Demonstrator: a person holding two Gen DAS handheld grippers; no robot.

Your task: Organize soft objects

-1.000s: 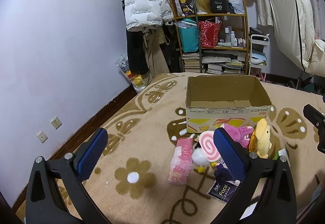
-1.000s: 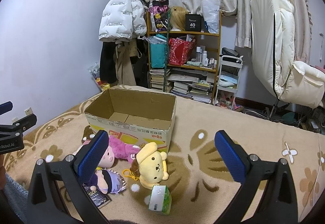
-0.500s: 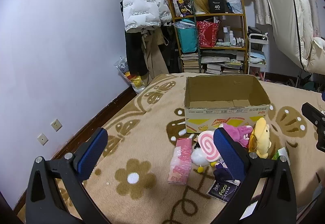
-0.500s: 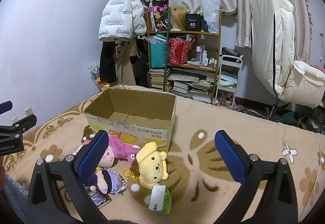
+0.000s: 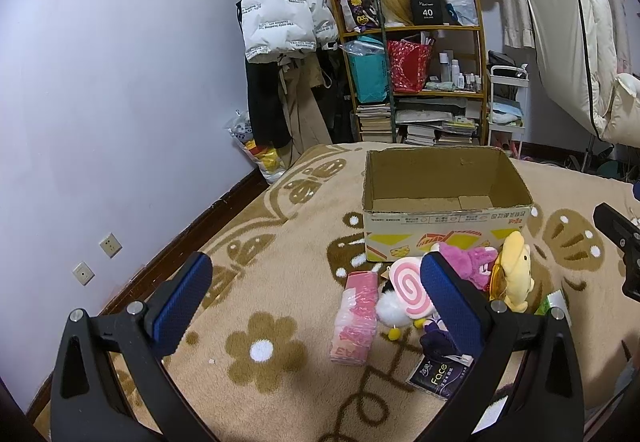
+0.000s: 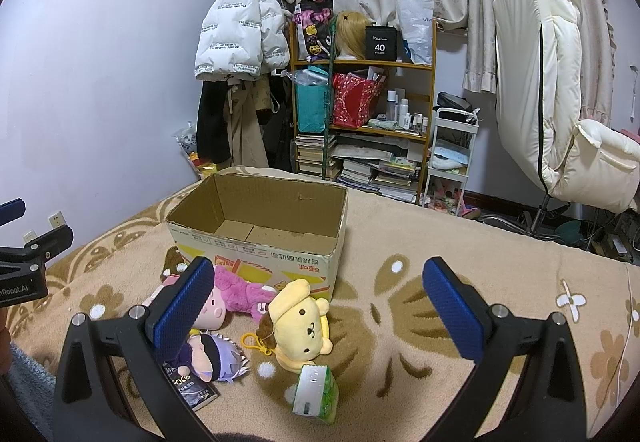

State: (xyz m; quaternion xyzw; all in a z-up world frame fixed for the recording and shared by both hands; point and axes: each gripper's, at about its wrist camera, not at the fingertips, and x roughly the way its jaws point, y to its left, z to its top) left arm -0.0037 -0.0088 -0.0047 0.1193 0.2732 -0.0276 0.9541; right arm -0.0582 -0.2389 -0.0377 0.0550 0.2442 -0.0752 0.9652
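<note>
Both tools open wide, gripping nothing, held above a beige flower-pattern blanket [image 5: 280, 226]. Left tool [image 5: 316, 294] hangs over bare blanket left of the toy pile; right tool [image 6: 320, 306] hangs over the pile's right side.

Empty cardboard box [image 6: 260, 226] sits open-topped mid-blanket, flaps flat inside. Soft things lie in a cluster just in front of it:
- pink plush [image 6: 244, 292] against the box front, on its side
- yellow dog plush [image 6: 300, 326] just beside the pink one, near the box corner
- purple-haired doll [image 6: 212, 356] lying flat, nearest the camera in right wrist view
- pink swirl lollipop plush [image 5: 406, 288] with a white pompom, left of the pink plush
- pink tissue pack [image 5: 356, 318] leftmost, apart from the box
- green tissue pack [image 6: 316, 394] in front of the dog
- dark "Face" packet [image 5: 436, 378] flat beside the doll

Nothing in the box. Shelf [image 6: 364, 113] and hanging white jacket [image 6: 240, 37] behind; cream chair [image 6: 560, 101] at right.
</note>
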